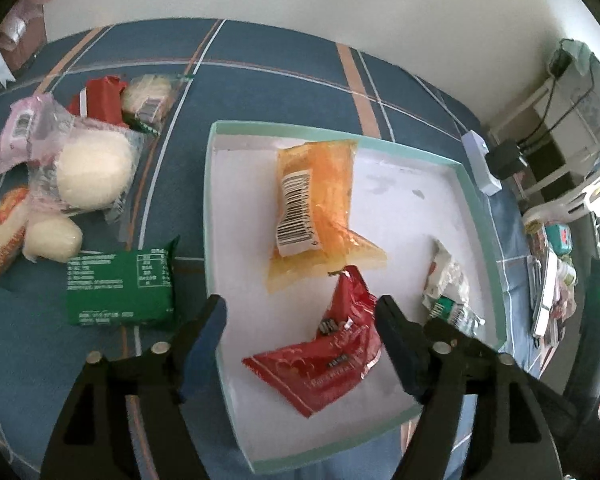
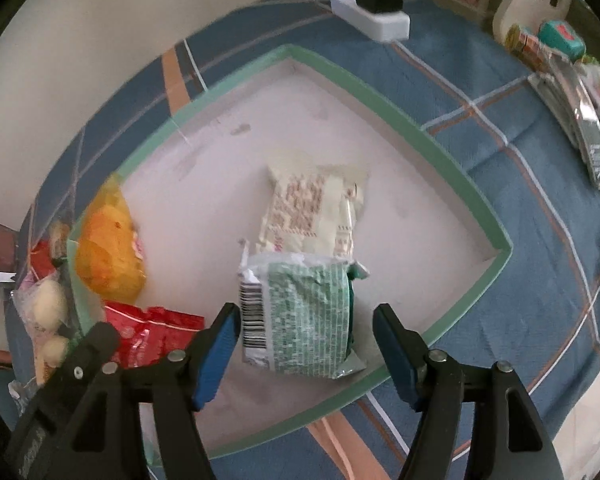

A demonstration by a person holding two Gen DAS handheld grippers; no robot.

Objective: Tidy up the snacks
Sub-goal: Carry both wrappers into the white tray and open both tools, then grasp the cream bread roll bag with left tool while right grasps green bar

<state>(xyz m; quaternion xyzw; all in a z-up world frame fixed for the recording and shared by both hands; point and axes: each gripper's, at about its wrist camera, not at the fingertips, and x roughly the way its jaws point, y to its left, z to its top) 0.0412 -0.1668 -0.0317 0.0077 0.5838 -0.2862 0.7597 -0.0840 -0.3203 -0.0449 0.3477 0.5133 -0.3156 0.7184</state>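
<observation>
Right gripper fingers wide, holding nothing — the green-and-white packet sits just ahead between them, inside the shallow box, partly overlapping a cream packet. Left gripper also wide and empty, hovering over the red pouch in the same box; the orange packet lies beyond it.

Green-and-white packet looks light, soft and crinkly with slick film — likely best pinched across the short width at mid-body, not the sealed ends. Its long axis runs roughly away from the camera, barcode edge on the left.

Loose snacks remain on the blue plaid cloth left of the box — green bar, white buns.
</observation>
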